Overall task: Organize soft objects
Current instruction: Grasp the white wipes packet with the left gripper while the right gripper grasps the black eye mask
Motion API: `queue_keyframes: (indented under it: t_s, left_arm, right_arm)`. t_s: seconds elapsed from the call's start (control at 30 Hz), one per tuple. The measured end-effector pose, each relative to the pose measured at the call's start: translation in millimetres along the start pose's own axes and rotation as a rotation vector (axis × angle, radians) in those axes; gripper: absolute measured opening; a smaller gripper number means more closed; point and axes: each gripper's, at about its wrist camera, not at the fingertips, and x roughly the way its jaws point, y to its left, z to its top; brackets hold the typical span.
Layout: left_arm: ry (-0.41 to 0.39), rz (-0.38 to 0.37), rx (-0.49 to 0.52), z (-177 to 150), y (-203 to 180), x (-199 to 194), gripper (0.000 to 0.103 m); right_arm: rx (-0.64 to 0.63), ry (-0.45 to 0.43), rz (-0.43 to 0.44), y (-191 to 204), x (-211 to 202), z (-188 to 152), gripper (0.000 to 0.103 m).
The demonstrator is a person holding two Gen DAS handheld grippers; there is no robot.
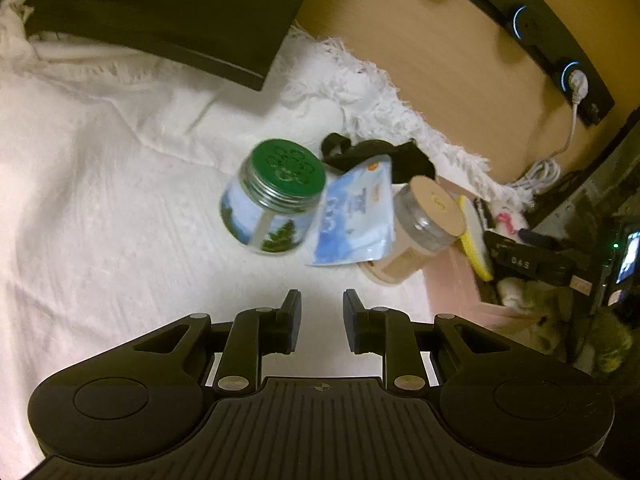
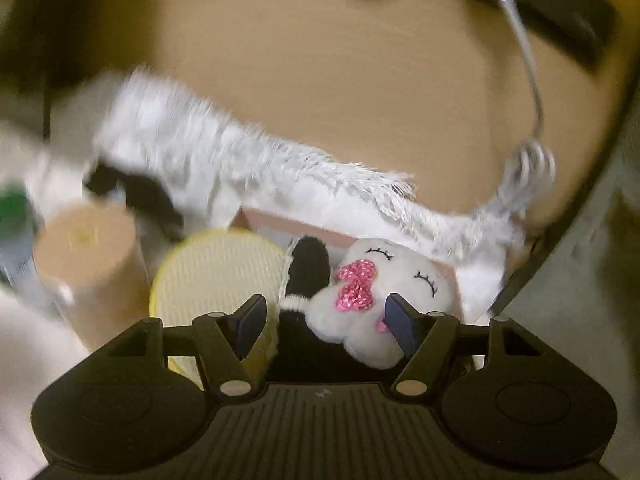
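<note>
My right gripper (image 2: 326,326) is open above a pink box (image 2: 280,220). In the box lie a white plush toy with a pink sequin bow (image 2: 380,292), a black and white sock (image 2: 306,270) and a yellow round pad (image 2: 216,276). The plush lies between my fingers, not gripped. My left gripper (image 1: 322,316) is open and empty over the white bedspread (image 1: 100,200). Ahead of it lie a black cloth (image 1: 376,156), a blue and white pouch (image 1: 352,220), a green-lidded jar (image 1: 276,196) and a tan-lidded jar (image 1: 428,220). The right gripper's body (image 1: 528,256) shows over the box (image 1: 452,276).
A dark pillow or cushion (image 1: 160,12) lies at the back left of the bed. A wooden headboard wall (image 1: 420,40) carries a black strip with lit sockets (image 1: 572,76) and a white cable (image 2: 528,152). The bedspread's fringe (image 2: 320,172) hangs beside the box. Clutter stands at the far right.
</note>
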Motion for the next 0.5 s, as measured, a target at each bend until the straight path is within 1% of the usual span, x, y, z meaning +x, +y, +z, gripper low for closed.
queue_keyframes:
  t_s: [0.07,0.1,0.17,0.2,0.27,0.37,0.4,0.43,0.5]
  left_arm:
    - [-0.008,0.024,0.025,0.2,1.6,-2.3,0.025]
    - [-0.011,0.03,0.039,1.1,2.3,-2.9,0.025]
    - [-0.02,0.019,0.073,4.3,0.6,-3.1,0.025]
    - [-0.033,0.004,0.113,6.6,-3.9,-2.4,0.025]
    - [-0.065,-0.008,0.221,8.1,-17.0,1.7,0.025]
    - [-0.122,0.038,0.422,1.5,-45.8,16.6,0.025]
    - [-0.143,0.052,0.481,-3.2,-54.5,22.3,0.027]
    - [-0.161,0.052,0.53,-8.3,-61.7,28.3,0.03]
    - [-0.174,0.043,0.598,-16.0,-71.3,40.7,0.03]
  right_arm:
    - [-0.035,0.018,-0.002,3.0,-3.0,4.8,0.068]
    - [-0.024,0.032,0.006,0.8,-6.2,9.8,0.067]
    - [0.034,0.038,0.057,-5.0,-16.2,20.8,0.067]
    - [0.068,0.029,0.091,-7.5,-22.2,26.4,0.067]
    - [0.11,0.013,0.138,-10.4,-34.2,35.5,0.067]
    - [0.113,-0.011,0.17,-6.7,-57.1,47.0,0.067]
    - [0.104,-0.016,0.176,-4.1,-63.2,47.8,0.068]
    - [0.091,-0.019,0.181,-0.8,-70.2,48.1,0.068]
    - [0.07,-0.014,0.178,4.8,-79.8,46.3,0.068]
